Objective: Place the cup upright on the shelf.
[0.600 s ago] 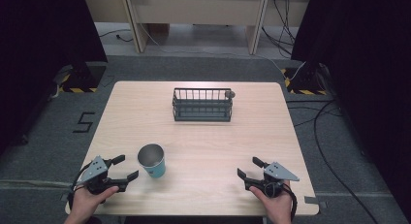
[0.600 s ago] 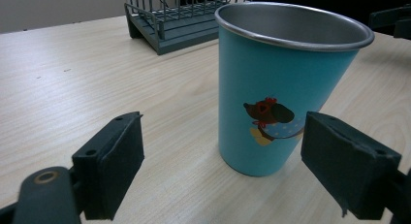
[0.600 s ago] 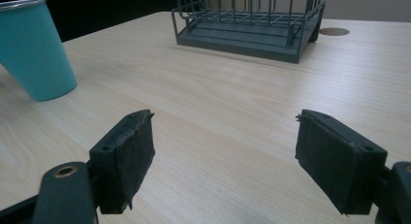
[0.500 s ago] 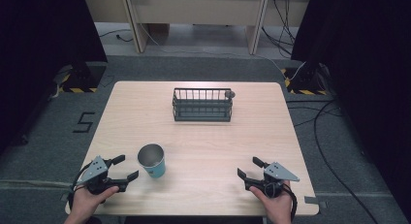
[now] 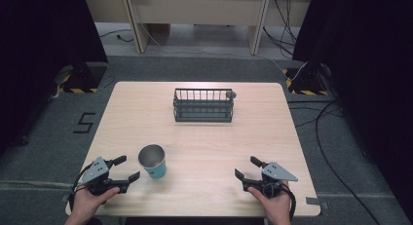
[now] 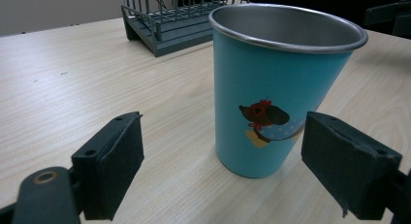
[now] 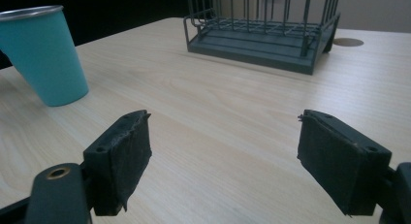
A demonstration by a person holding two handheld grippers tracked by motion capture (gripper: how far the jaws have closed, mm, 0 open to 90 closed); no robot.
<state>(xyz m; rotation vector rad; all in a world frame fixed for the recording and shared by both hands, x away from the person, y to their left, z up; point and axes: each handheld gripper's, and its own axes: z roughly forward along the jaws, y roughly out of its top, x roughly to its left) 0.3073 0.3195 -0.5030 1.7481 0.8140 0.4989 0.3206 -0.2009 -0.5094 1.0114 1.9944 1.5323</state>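
At the near left corner of the pale wooden table [image 5: 195, 132], the left gripper [image 5: 123, 169] rested low with its jaws spread wide and holding nothing. Just beside it, toward the middle of the near edge, stood the turquoise tapered metal cup with a bare steel rim and a small cartoon dog printed on its side [image 5: 152, 161], upright and mouth up. In the left gripper view the cup [image 6: 281, 88] sat just ahead of the open jaws, nearer the right-hand one, touching neither. It looked light and stiff, a thin-walled tumbler unlikely to crush, but its smooth painted wall and downward taper suggested it could slip upward out of a weak pinch. A hold across the upper half, below the rim, seemed the safest place. Farther back, at the table's middle, stood the dark grey wire rack [image 5: 203, 105], well apart from the cup. At the near right, the right gripper [image 5: 246, 169] lay with its jaws likewise apart and empty.
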